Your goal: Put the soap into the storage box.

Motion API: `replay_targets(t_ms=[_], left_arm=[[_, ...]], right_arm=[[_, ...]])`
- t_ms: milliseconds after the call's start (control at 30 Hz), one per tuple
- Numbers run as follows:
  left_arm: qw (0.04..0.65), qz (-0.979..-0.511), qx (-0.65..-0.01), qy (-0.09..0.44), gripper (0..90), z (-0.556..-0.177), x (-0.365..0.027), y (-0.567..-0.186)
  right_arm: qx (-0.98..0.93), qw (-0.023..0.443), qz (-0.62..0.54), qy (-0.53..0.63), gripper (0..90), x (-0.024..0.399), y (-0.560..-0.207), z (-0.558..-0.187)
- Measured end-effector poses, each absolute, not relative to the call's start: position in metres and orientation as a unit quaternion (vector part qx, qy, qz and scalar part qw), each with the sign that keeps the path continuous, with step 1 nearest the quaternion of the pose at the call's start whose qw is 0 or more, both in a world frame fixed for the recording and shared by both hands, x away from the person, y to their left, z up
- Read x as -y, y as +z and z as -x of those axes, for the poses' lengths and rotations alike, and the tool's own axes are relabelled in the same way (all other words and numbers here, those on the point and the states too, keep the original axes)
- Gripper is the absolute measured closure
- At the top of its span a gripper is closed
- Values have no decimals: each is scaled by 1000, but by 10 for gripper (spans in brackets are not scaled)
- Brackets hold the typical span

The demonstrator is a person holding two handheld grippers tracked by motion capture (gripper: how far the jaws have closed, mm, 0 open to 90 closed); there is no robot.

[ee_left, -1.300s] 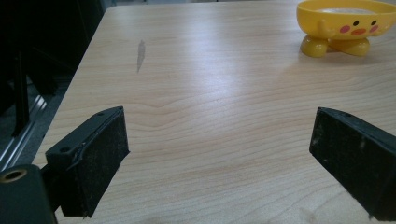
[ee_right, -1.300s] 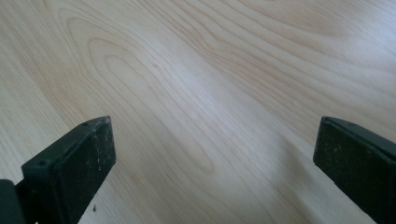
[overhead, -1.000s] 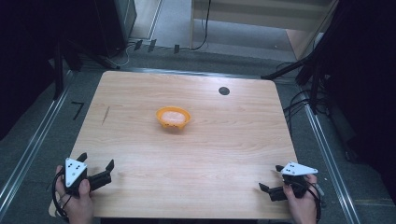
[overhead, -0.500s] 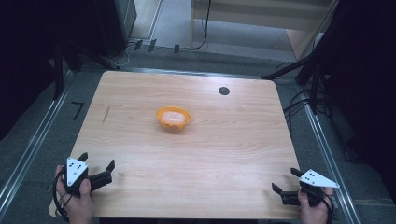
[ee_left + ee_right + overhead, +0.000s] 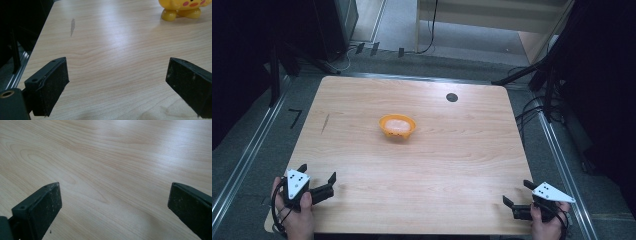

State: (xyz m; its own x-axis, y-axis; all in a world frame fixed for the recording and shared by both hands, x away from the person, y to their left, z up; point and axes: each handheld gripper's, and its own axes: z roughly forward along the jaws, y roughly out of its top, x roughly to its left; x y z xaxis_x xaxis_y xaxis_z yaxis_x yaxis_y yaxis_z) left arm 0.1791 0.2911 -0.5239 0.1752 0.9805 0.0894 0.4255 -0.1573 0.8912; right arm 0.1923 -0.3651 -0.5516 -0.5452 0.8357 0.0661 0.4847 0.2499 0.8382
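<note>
Right gripper (image 5: 516,196) has drawn back to the near right corner of the tabletop (image 5: 462,160), jaws spread and empty. Left gripper (image 5: 318,179) unchanged (jaws likewise released). Orange toy (image 5: 397,126) sits mid-tabletop, well apart from both.

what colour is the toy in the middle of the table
Orange-yellow toy with pink cheek spots, clearest in the left gripper view.

**Wood grain, glossy toy, matt jaws**

Your table (image 5: 452,165) looks like pale wood laminate, smooth, with a soft sheen where light pools on it. The yellow toy (image 5: 182,8) reads as glossy moulded plastic. The jaws of your left gripper (image 5: 117,85) and right gripper (image 5: 115,207) are matt black, their inner pads rough, scuffed and dust-speckled.
</note>
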Motion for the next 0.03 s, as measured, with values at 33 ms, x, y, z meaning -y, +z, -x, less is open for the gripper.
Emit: replay_targets(t_ms=[33], left_arm=[[379,-667,-527,366,50,-179,-291,-524]], right_arm=[[-764,202,-432,434,0,365,-552,-192]])
